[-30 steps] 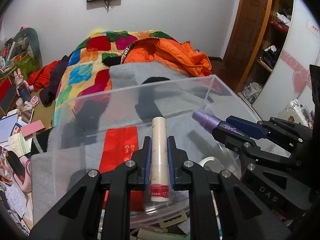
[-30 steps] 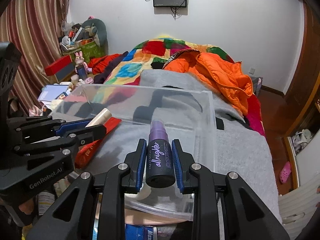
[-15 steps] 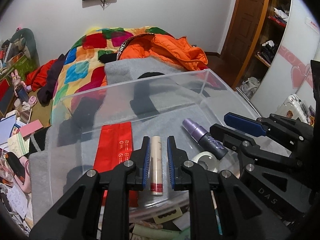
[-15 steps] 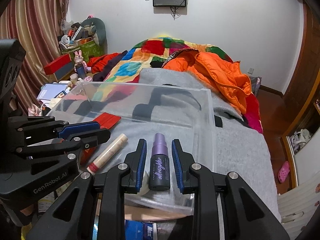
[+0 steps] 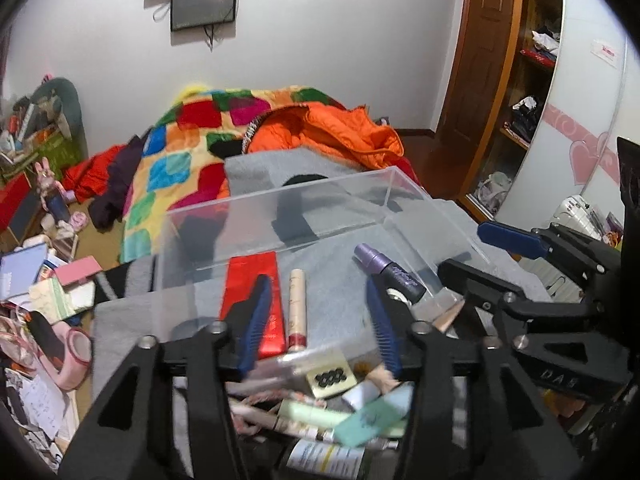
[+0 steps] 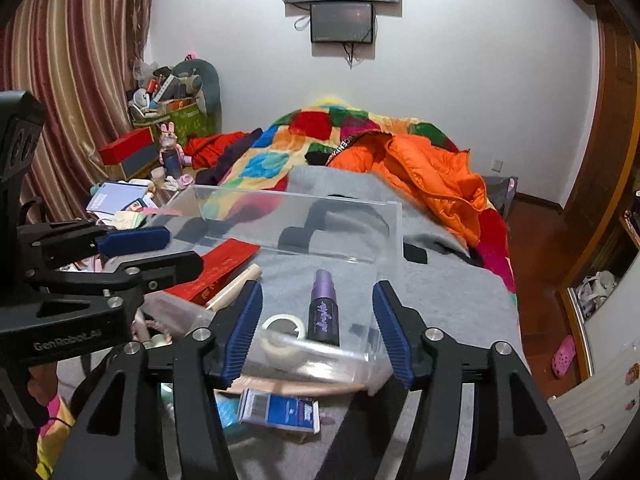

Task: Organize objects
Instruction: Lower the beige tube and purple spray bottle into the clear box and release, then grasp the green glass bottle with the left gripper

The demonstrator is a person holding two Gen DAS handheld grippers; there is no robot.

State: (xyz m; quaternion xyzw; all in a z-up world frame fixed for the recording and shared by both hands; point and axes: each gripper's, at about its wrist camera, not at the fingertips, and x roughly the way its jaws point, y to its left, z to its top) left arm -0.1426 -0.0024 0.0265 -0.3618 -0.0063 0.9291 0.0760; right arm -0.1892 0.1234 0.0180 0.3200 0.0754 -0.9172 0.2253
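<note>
Bedroom clutter behind; clear box [image 5: 280, 216] holds cream tube [image 5: 297, 308] and purple spray bottle [image 6: 325, 312], both light, rigid, slippery: grip mid-body. Left tongs [image 5: 318, 322] and right tongs [image 6: 318, 334] gape empty.

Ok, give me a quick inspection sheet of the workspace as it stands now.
Surface: grey blanket over the bed, clear box on it.
Job's things: in the box lie a red packet, a cream tube, a purple spray bottle and a tape roll.
Clutter: loose cosmetics pile in front of the box; a blue-white pack there too.
Tools: left tool open, holding nothing; right tool open, holding nothing.
Cables: only one dangling from the wall screen.
Surroundings: orange jacket, patchwork quilt, striped curtain, wooden door.
</note>
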